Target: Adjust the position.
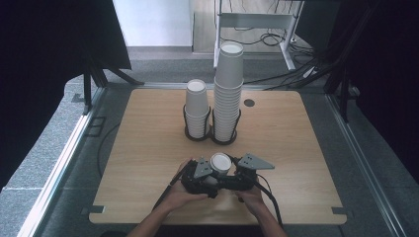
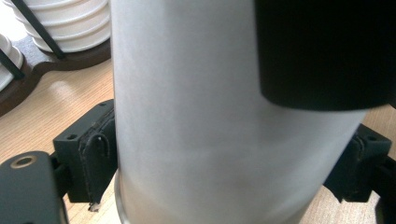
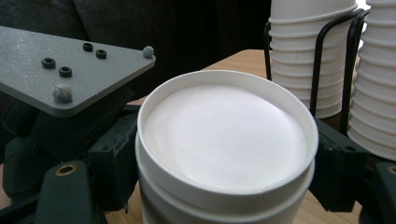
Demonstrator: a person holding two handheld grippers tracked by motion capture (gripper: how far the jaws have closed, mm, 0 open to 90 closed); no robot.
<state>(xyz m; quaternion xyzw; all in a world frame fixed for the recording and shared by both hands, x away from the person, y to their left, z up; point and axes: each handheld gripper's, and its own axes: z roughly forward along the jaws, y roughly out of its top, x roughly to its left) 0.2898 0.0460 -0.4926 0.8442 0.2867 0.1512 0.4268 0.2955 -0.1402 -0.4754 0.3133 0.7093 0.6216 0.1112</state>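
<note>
Both grippers meet at the near middle of the table (image 1: 148, 148), each with a paper cup between its jaws. The left gripper (image 1: 205, 174) presses its pads on the cup's (image 1: 220, 164) side, and so does the right gripper (image 1: 237, 174). The cup stands upside down, in front of two stacks of cups (image 1: 217, 103) in a wire holder (image 1: 211, 134).

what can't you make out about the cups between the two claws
- How many nested cups are held: the right gripper view shows two rims, and the frame's bottom edge cuts off the rest.
- Whether the left claw presses on the cup wall: in the left gripper view the blurred wall covers the pad faces.
- The cups' lower end: in the high view both claws hide it.
</note>
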